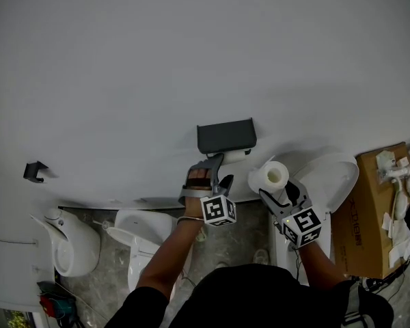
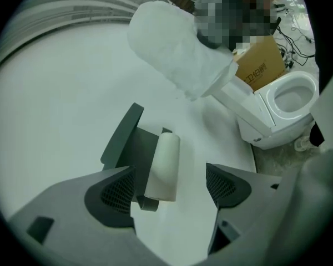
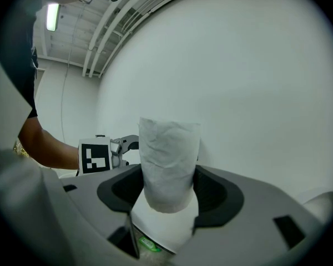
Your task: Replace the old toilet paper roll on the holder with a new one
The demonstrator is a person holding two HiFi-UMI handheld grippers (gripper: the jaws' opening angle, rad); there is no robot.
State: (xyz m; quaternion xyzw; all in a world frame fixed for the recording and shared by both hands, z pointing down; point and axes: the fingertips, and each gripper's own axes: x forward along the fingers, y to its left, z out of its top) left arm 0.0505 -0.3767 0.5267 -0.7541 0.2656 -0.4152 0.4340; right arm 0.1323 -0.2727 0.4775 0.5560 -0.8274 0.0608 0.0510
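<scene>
On the wall, head view: a dark holder (image 1: 225, 137) is seen mounted, with the slim old roll (image 1: 235, 156) hung under it.
Left gripper, head view: the left gripper (image 1: 217, 169) is raised just below the old roll.
Right gripper, head view: the right gripper (image 1: 277, 193) is held beside it, with the new roll (image 1: 269, 178) carried at its tip, core end showing.
Surroundings, head view: a toilet (image 1: 328, 180) and a cardboard box (image 1: 372, 203) are seen to the right.
Left gripper view: the jaws are spread wide and nothing is pinched; the old roll (image 2: 162, 168) on the holder (image 2: 125, 143) is seen just ahead of the gap, untouched.
Right gripper view: the jaws are pressed against both sides of the new roll (image 3: 169, 159), which is held upright before the white wall.
</scene>
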